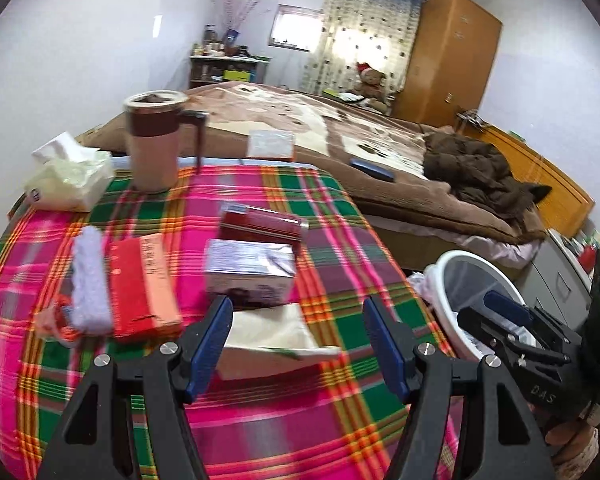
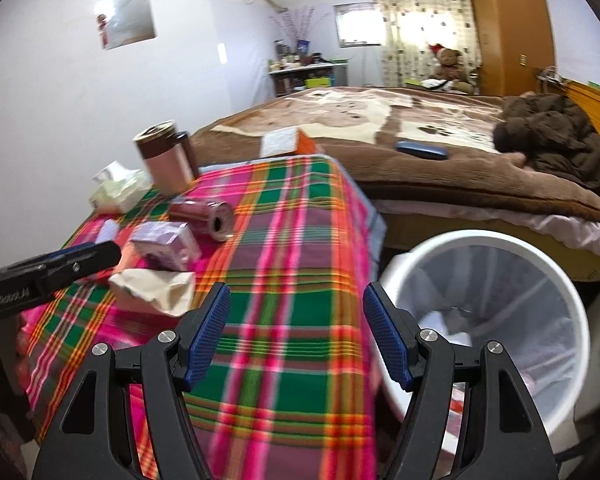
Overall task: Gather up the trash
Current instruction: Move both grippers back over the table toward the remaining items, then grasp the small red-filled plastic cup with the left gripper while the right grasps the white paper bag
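Here we hold both the left hand-held gripper and the right hand-held gripper spread and holding nothing; crumpled paper lies on the counter, whose right edge meets the white bin.

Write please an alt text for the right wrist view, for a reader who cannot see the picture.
The open right tool hovers over a plaid tablecloth, holding nothing, with a white lined trash bin beside the table at right. Farther left on the cloth lie a crumpled cream paper, a purple carton, a tipped red can and a mug; the left tool reaches in there.
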